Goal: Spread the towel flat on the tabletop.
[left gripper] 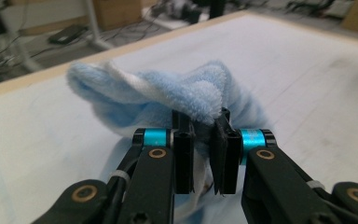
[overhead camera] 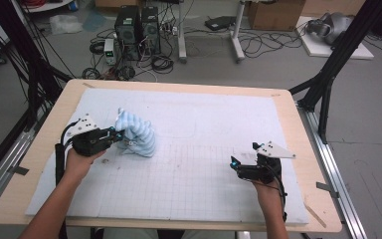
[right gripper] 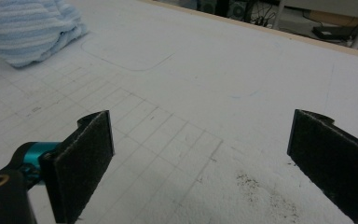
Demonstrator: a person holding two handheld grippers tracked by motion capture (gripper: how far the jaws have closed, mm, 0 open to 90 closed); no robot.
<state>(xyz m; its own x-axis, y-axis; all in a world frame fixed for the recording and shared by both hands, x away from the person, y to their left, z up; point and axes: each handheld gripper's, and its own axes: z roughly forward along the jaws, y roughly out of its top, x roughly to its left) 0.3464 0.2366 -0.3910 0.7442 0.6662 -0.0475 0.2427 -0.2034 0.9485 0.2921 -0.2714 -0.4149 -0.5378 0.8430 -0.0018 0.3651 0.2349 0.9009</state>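
Observation:
A light blue and white striped towel point(overhead camera: 138, 133) lies bunched up on the left part of the white mat point(overhead camera: 204, 124). My left gripper point(overhead camera: 115, 133) is shut on a fold of the towel point(left gripper: 186, 93), with cloth pinched between its black pads point(left gripper: 184, 158). In the right gripper view the towel point(right gripper: 30, 28) sits far off at the top left. My right gripper point(overhead camera: 235, 163) rests low over the mat at the right, open, with nothing between its pads point(right gripper: 81, 161).
The mat, marked with a faint grid, covers a wooden table point(overhead camera: 45, 144). Dark specks lie on the mat point(right gripper: 261, 186) just ahead of my right gripper. Computer towers point(overhead camera: 137, 25), cables and black frame legs point(overhead camera: 328, 74) stand on the floor beyond the table.

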